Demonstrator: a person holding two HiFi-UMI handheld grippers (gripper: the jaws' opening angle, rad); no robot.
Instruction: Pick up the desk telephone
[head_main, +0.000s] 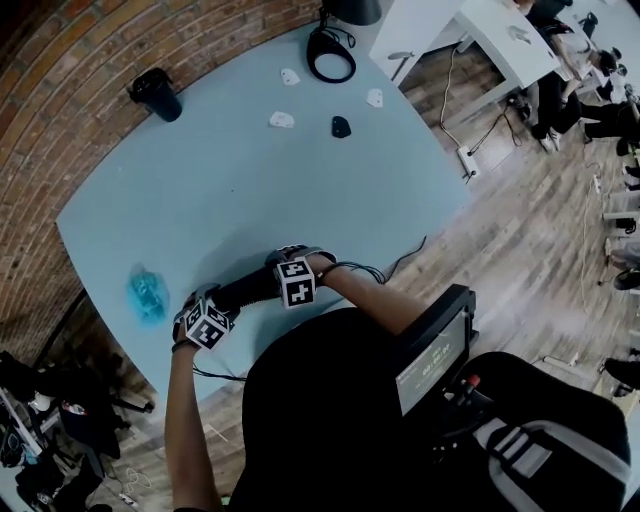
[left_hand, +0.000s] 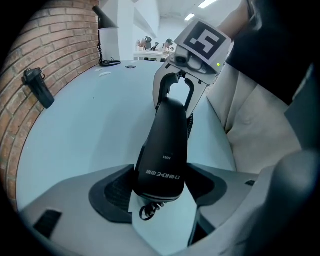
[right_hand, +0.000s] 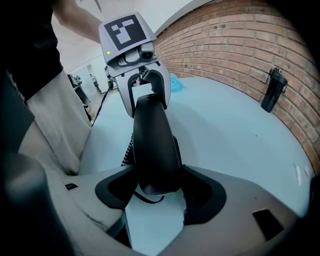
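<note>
A black telephone handset (head_main: 250, 290) is held level over the near edge of the pale blue table (head_main: 250, 180), one gripper on each end. My left gripper (head_main: 215, 315) is shut on its left end, where the handset (left_hand: 165, 150) sits pinched between the jaws of the left gripper (left_hand: 160, 192). My right gripper (head_main: 290, 280) is shut on the other end; the handset (right_hand: 152, 145) fills the gap of the right gripper (right_hand: 157, 192). A coiled cord (right_hand: 129, 150) hangs under the handset. No telephone base is in view.
A black flask (head_main: 157, 94) stands at the far left by the brick wall (head_main: 60, 110). A blue crumpled thing (head_main: 148, 295) lies left of the grippers. A black cable loop (head_main: 330, 55), a black mouse (head_main: 341, 126) and small white objects (head_main: 281, 120) lie at the far end.
</note>
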